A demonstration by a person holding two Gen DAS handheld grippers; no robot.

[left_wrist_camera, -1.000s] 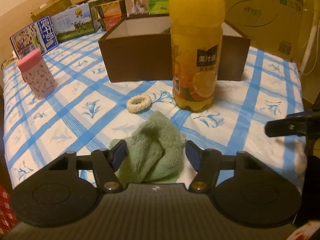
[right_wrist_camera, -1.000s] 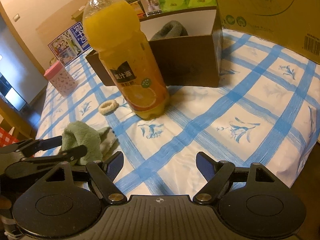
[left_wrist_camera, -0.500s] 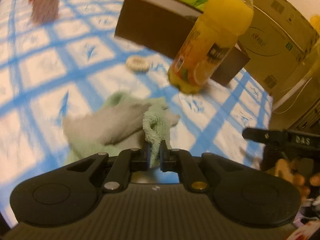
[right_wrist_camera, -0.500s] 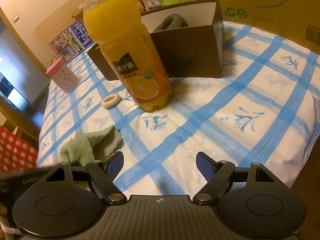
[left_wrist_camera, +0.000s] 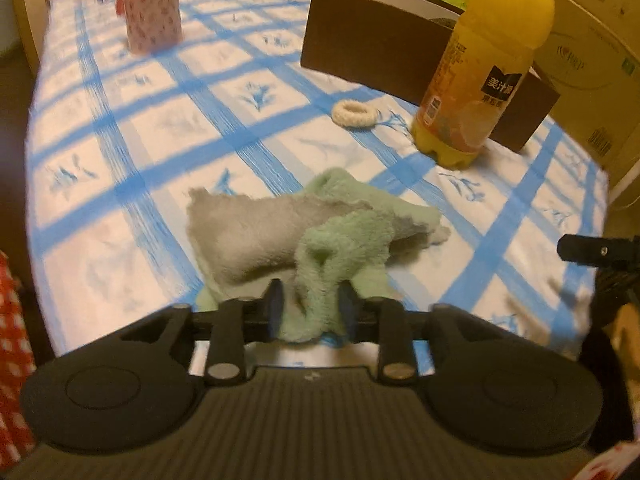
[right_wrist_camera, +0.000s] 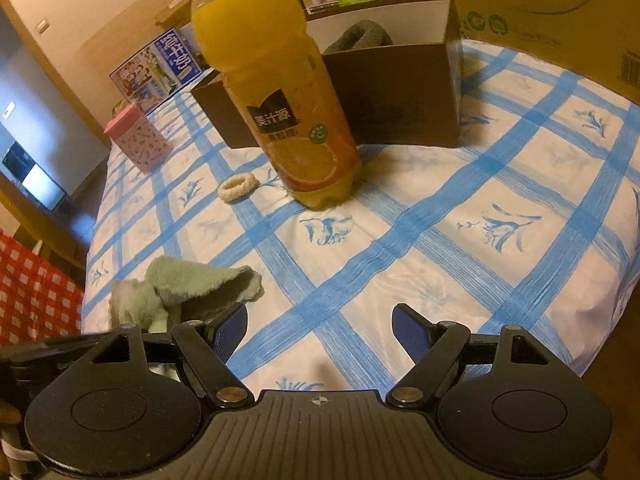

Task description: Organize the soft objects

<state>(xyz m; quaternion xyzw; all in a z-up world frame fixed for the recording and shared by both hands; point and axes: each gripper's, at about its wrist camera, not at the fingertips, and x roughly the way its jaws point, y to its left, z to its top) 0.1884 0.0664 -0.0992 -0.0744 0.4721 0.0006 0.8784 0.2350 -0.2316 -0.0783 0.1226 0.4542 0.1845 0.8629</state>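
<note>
A green towel [left_wrist_camera: 344, 236] with a grey underside lies crumpled on the blue-checked tablecloth [left_wrist_camera: 224, 128], near the front edge. My left gripper [left_wrist_camera: 310, 310] has a raised fold of it between its blue pads. The jaws are opening and the pads stand a little apart from the fold. In the right wrist view the towel [right_wrist_camera: 188, 280] lies just left of my right gripper [right_wrist_camera: 320, 332], which is open and holds nothing. A white fabric ring [left_wrist_camera: 354, 113] lies farther back, by the bottle. A brown box [right_wrist_camera: 400, 96] holds a grey soft item [right_wrist_camera: 360, 38].
A tall orange juice bottle [left_wrist_camera: 480, 80] stands in front of the brown box [left_wrist_camera: 372, 40]. A pink tin [left_wrist_camera: 150, 12] stands at the far left. Cartons and a large cardboard box [right_wrist_camera: 540, 8] line the back. Red checked cloth [right_wrist_camera: 32, 300] hangs past the table's left edge.
My left gripper shut on a fold of the towel, dragged it sideways and rolled, then parted its jaws. The towel now shows its grey side. The right gripper has stayed put.
</note>
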